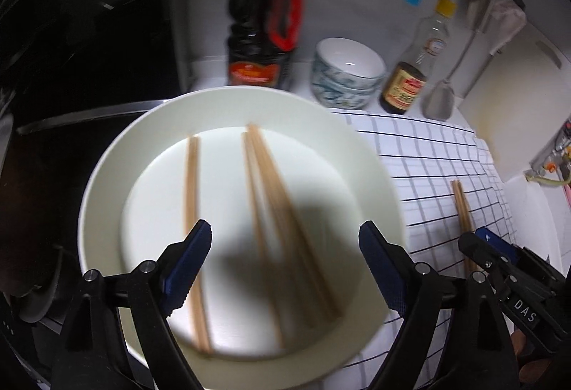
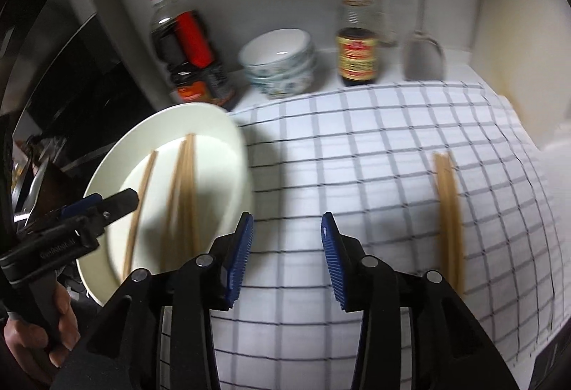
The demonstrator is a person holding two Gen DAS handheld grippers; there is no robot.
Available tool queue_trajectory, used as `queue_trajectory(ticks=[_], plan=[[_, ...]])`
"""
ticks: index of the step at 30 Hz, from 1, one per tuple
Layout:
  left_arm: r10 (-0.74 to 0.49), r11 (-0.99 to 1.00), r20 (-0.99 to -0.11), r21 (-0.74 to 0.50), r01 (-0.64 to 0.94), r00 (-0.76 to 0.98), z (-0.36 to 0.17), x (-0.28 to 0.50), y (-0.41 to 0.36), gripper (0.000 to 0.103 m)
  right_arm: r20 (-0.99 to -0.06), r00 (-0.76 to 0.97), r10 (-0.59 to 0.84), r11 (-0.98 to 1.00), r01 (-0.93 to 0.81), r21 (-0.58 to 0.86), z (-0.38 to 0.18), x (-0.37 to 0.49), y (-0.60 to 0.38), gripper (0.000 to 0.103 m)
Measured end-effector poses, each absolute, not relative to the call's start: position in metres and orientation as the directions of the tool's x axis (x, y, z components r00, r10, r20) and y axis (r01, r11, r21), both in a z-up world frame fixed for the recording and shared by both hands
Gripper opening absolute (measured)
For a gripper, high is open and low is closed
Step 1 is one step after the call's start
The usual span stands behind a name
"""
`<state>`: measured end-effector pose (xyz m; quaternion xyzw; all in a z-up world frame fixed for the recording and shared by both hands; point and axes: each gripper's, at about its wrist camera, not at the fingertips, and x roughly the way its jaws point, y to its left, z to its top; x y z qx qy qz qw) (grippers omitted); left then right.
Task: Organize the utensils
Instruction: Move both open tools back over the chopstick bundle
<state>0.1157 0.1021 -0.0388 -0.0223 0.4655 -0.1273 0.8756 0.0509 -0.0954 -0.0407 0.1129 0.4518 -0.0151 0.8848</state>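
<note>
A white plate holds several wooden chopsticks: one pair on the left and a bunch in the middle. My left gripper is open and empty just above the plate's near half. The plate and its chopsticks also show in the right wrist view. Another chopstick pair lies on the checked cloth to the right; it also shows in the left wrist view. My right gripper is open and empty above the cloth, between plate and loose pair.
At the back wall stand a large dark sauce bottle, stacked patterned bowls, a small yellow-capped sauce bottle and a hanging spatula. A dark stove surface lies left of the plate.
</note>
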Motion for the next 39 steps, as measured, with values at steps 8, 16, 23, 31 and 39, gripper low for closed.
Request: queue_trajectory(ticks=[8,16,23,31,39], plan=[[-0.228,0.968,-0.82,-0.131,0.216,0.525,-0.036,0.098,0.035,0.083,-0.81,0.583,0.067,0.967,0.164,0.198,-0.049,0.022,-0.167,0.04],[-0.181,0.98,-0.832,-0.105,0.171,0.525,-0.045,0.075,-0.03,0.085,-0.825,0.561,0.07,0.964,0.175,0.202,-0.073,0.003,-0.254,0.04],[-0.169,0.979,-0.85,-0.087,0.183,0.499,-0.053,0.063,-0.073,0.085,-0.834,0.542,0.102,0.963,0.157,0.22,-0.094,0.001,-0.28,0.04],[-0.183,0.96,-0.864,-0.055,0.275,0.469,-0.08,0.061,-0.099,0.085,-0.852,0.518,0.079,0.967,0.166,0.191,-0.118,0.004,-0.271,0.04],[-0.204,0.948,-0.886,-0.073,0.308,0.417,-0.109,0.064,-0.107,0.085,-0.859,0.509,0.057,0.966,0.188,0.176,-0.132,0.013,-0.267,0.04]])
